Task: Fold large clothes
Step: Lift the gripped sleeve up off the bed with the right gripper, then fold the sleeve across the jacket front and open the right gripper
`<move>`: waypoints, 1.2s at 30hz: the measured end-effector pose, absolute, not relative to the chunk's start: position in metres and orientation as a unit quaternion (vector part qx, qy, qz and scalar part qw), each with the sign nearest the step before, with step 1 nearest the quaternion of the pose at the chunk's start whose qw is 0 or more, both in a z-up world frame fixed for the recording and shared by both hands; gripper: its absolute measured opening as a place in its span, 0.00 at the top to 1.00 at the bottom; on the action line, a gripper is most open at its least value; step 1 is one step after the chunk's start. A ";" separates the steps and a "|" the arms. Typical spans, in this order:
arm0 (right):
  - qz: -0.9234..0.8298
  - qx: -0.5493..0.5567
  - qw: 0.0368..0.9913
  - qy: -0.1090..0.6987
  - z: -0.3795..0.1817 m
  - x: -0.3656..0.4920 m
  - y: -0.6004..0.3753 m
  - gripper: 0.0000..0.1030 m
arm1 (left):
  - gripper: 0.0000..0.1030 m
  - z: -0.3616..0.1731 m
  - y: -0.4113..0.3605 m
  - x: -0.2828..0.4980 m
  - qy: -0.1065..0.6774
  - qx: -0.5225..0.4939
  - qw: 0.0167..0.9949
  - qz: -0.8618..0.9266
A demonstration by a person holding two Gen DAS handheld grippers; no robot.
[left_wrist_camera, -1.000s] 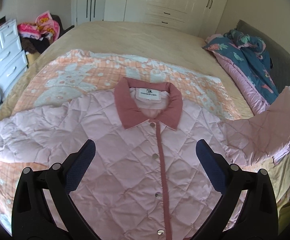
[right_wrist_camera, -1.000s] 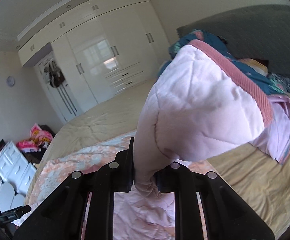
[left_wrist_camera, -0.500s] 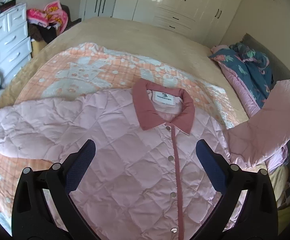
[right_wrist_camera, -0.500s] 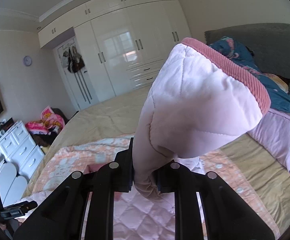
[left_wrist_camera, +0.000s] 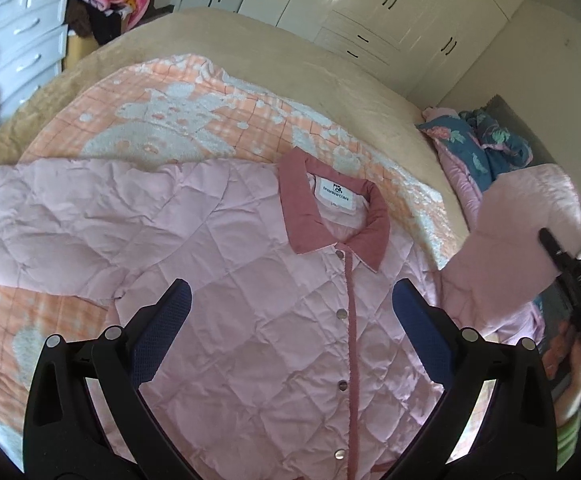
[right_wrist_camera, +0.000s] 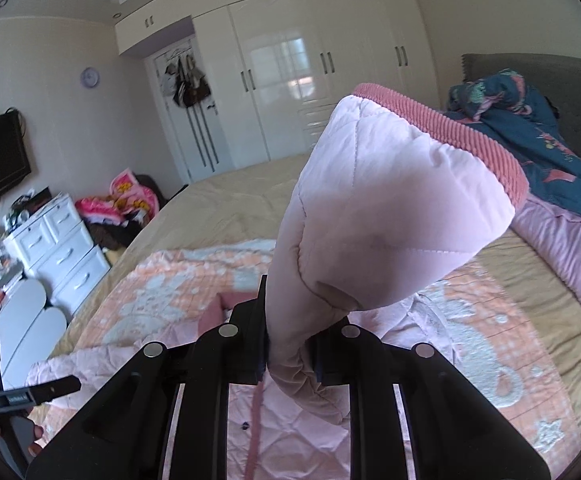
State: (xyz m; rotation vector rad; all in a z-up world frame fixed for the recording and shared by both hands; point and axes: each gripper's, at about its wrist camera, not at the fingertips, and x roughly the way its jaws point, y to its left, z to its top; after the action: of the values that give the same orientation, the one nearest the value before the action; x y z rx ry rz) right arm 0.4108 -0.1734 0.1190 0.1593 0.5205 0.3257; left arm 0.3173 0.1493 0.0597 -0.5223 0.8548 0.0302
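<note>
- A white neck label [left_wrist_camera: 336, 196] sits inside the dusty-rose collar [left_wrist_camera: 332, 216] of the pink quilted jacket [left_wrist_camera: 250, 300]; it carries a small dark logo and a line of print too blurred to read.
- The jacket lies front-up and snapped shut on an orange-and-white patterned blanket [left_wrist_camera: 178, 108], which is spread over a tan bed [left_wrist_camera: 250, 36]. Its collar points to the far side, and one sleeve stretches out flat to the left.
- The left gripper [left_wrist_camera: 290, 312] hovers above the jacket's chest, its blue-padded fingers spread wide with nothing between them.
- The right gripper [right_wrist_camera: 290, 340] has its jaws pressed together on the other sleeve [right_wrist_camera: 378, 220], pinching the fabric below the ribbed rose cuff [right_wrist_camera: 450, 124]. The sleeve is lifted off the bed, and its puffed end blocks much of the right wrist view.
- On the right of the bed is a heap of blue floral bedding [right_wrist_camera: 530, 140] over a lilac quilt, against a grey headboard.
- A white wardrobe [right_wrist_camera: 310, 60] fills the far wall, with bags hanging on a door beside it.
- At the left stand white drawers [right_wrist_camera: 58, 248], with a bright pink pile of cloth [right_wrist_camera: 126, 200] behind them and a dark television on the wall.
</note>
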 end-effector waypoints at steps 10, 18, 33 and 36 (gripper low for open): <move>0.193 0.036 0.938 0.285 0.072 0.414 -0.110 0.84 | 0.08 0.045 0.174 0.316 0.405 -0.287 0.868 0.016; 0.206 -0.035 0.928 0.310 0.013 0.405 -0.059 0.84 | 0.08 0.027 0.181 0.317 0.402 -0.305 0.863 0.018; 0.259 -0.145 0.879 0.374 -0.075 0.374 0.011 0.68 | 0.08 0.007 0.186 0.328 0.407 -0.347 0.845 -0.003; 0.286 -0.136 0.863 0.394 -0.082 0.370 0.016 0.49 | 0.08 -0.005 0.185 0.331 0.416 -0.368 0.832 -0.012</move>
State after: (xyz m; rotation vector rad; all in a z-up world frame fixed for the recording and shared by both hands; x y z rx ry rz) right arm 0.3698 0.0162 -0.0817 -0.2858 0.8265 0.5991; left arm 0.3315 0.1847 -0.0047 -0.7795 0.8817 -0.0259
